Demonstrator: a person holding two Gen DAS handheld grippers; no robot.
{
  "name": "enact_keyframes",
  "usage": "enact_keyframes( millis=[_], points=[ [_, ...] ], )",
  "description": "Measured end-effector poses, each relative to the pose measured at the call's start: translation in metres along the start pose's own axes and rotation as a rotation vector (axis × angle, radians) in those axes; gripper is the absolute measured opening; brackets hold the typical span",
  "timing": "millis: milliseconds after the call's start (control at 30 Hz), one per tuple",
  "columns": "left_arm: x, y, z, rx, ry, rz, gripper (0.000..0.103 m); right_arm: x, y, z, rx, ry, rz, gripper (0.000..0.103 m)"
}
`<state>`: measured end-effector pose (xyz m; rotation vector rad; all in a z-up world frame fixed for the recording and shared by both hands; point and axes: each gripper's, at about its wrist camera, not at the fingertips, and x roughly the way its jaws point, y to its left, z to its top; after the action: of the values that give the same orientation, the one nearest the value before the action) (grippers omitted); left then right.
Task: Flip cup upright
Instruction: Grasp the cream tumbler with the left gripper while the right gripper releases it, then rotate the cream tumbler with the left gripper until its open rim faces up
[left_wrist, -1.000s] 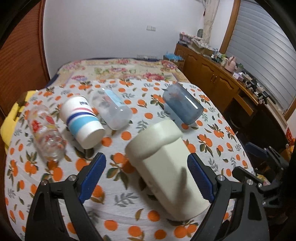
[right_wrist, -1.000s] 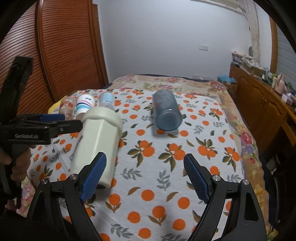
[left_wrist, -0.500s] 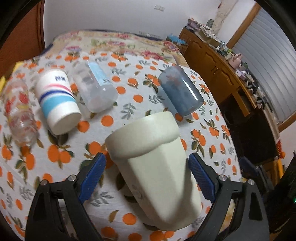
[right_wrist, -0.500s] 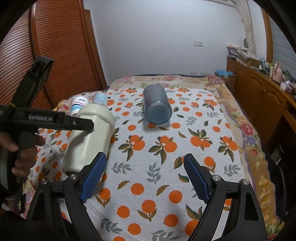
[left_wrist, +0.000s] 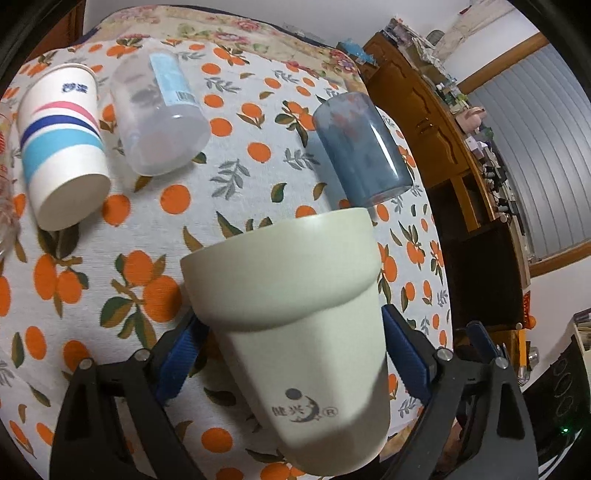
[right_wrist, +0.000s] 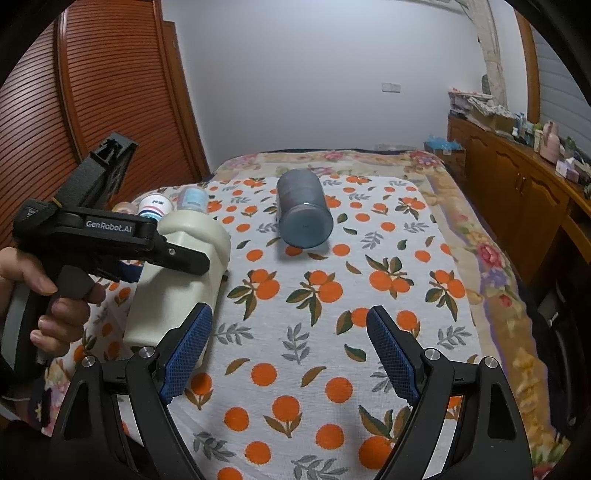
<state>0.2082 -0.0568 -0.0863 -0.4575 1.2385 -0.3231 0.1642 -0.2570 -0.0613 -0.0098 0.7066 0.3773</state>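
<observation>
My left gripper (left_wrist: 291, 354) is shut on a pale cream cup (left_wrist: 295, 317), its blue pads pressed on both sides of the body. The cup is tilted with its wide rim end pointing away from me. In the right wrist view the cream cup (right_wrist: 177, 280) stands nearly on end on the orange-print cloth (right_wrist: 332, 295), with the left gripper clamped on it from the left. My right gripper (right_wrist: 288, 347) is open and empty, low over the cloth to the right of the cup.
A blue-grey tumbler (left_wrist: 362, 147) (right_wrist: 303, 214), a clear plastic cup with a blue label (left_wrist: 162, 114) and a striped paper cup (left_wrist: 62, 144) lie on their sides further back. A wooden sideboard (right_wrist: 517, 192) runs along the right; wooden doors (right_wrist: 92, 110) stand at the left.
My left gripper has closed on the cream cup and tipped it from lying on its side to nearly on end. The right gripper has stayed open, shifting only slightly.
</observation>
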Motion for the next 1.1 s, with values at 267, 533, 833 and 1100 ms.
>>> enact_keyframes(
  millis=[267, 533, 833, 1100],
  points=[
    [-0.003, -0.006, 0.001, 0.056, -0.005, 0.020, 0.081, 0.006, -0.003, -0.002, 0.017, 0.018, 0.008, 0.087],
    [-0.030, -0.008, -0.008, 0.205, -0.159, 0.100, 0.080, 0.014, -0.003, -0.004, 0.028, 0.034, 0.012, 0.087],
    [-0.054, -0.018, -0.007, 0.332, -0.314, 0.184, 0.078, 0.021, -0.001, -0.002, 0.042, 0.040, 0.011, 0.087],
    [-0.058, -0.021, -0.018, 0.382, -0.365, 0.217, 0.078, 0.024, 0.001, -0.003, 0.037, 0.049, 0.011, 0.087]
  ],
)
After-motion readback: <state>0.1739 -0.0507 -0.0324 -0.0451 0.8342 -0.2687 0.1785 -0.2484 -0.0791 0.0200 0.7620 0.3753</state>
